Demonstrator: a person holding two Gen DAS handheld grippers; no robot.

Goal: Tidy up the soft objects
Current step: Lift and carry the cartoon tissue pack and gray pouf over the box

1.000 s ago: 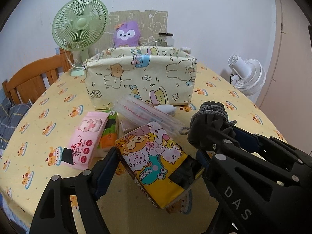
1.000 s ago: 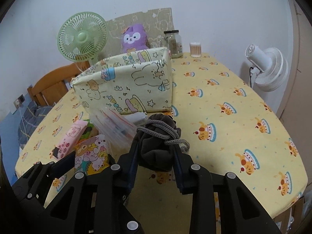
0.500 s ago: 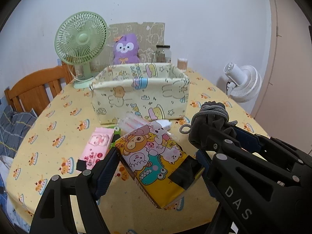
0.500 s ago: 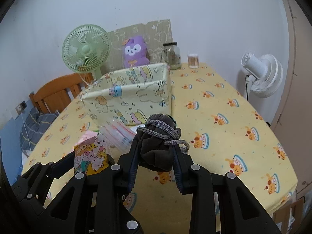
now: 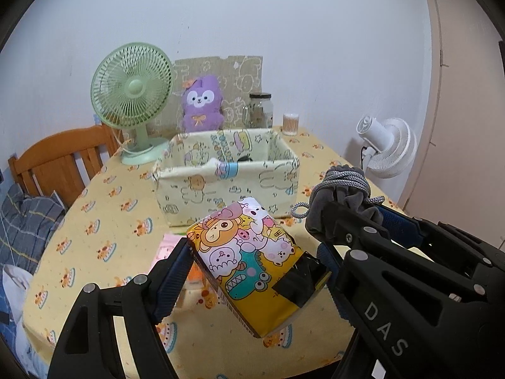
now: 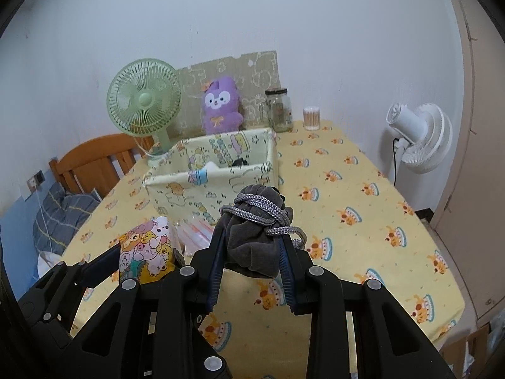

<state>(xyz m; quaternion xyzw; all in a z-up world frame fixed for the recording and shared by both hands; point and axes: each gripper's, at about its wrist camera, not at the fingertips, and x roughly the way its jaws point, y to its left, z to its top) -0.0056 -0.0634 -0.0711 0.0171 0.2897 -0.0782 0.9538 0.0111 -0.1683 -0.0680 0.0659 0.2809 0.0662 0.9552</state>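
Observation:
My left gripper [image 5: 252, 265] is shut on a cartoon-printed tissue pack [image 5: 252, 259], held above the table. My right gripper [image 6: 252, 249] is shut on a dark grey drawstring pouch [image 6: 255, 237] with a grey cord wound round its neck. In the left wrist view the pouch [image 5: 341, 195] hangs to the right of the pack; in the right wrist view the tissue pack [image 6: 146, 251] shows at the lower left. Beyond both stands an open fabric storage box [image 5: 227, 186] with cartoon prints, also the fabric box [image 6: 189, 186], with a few small items inside. A pink tissue pack [image 5: 167, 246] lies on the table, mostly hidden.
A yellow tablecloth [image 6: 363, 221] covers the table. At the back stand a green fan [image 5: 132, 94], a purple plush [image 5: 202, 104], a glass jar [image 5: 260, 110] and a cotton-swab tub [image 5: 290, 123]. A wooden chair [image 5: 60, 164] is at left, a white fan [image 6: 416, 139] at right. A clear plastic bag [image 6: 197, 233] lies before the box.
Both grippers have risen with their loads; the tissue pack and pouch now hang higher above the table, and the inside of the fabric box has come into view.

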